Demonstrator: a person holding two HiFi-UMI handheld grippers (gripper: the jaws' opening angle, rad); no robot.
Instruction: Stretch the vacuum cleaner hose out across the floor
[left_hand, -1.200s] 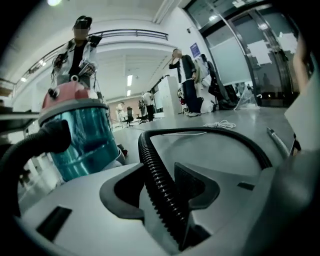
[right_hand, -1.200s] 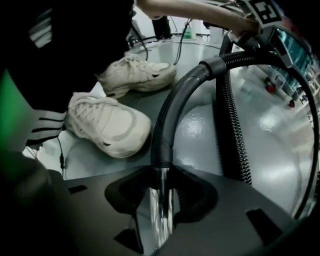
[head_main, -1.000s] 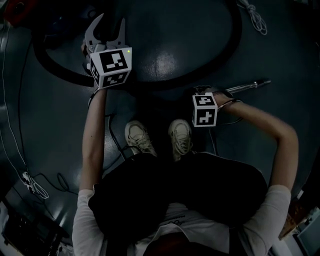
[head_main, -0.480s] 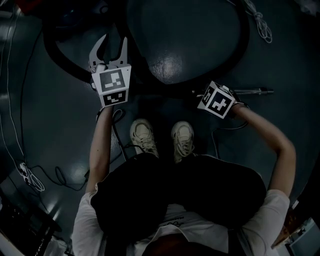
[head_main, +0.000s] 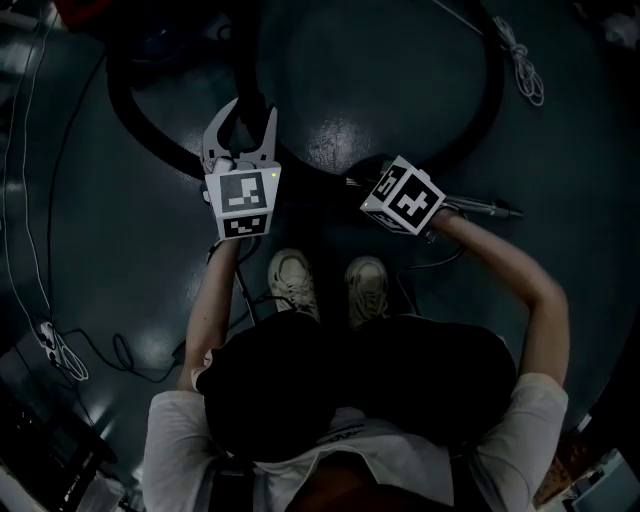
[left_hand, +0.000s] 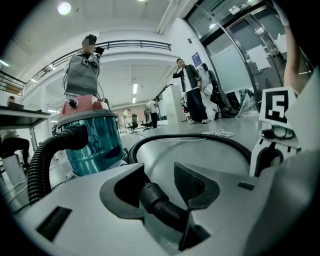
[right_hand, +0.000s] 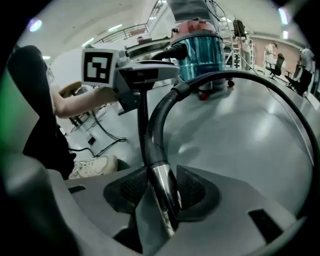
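We see a ribbed black hose (left_hand: 40, 165), its chrome tube (right_hand: 165, 192), a teal vacuum canister (left_hand: 95, 142) with a pinkish-red lid (left_hand: 80, 106), black-and-white square markers (head_main: 242, 192) on the pale grey left tool (head_main: 248, 118), cream shoes (head_main: 293, 282), dark grey floor (head_main: 400, 70).

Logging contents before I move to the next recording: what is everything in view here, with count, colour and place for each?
vacuum cleaner with teal see-through canister: one, teal with red lid, on the floor ahead.
black ribbed vacuum hose: one, black, looped over the floor, cuff in the left gripper.
chrome wand tube: one, silver, in the right gripper.
white cord bundle: one, white, on the floor beyond the loop.
thin floor cables: several, pale and dark, at the person's left.
bystanders: several, mostly dark clothes, far across the hall.
pale sneakers: two, off-white, below the grippers.
left gripper: one, grey-white, shut on the hose.
right gripper: one, grey-white, shut on the wand.
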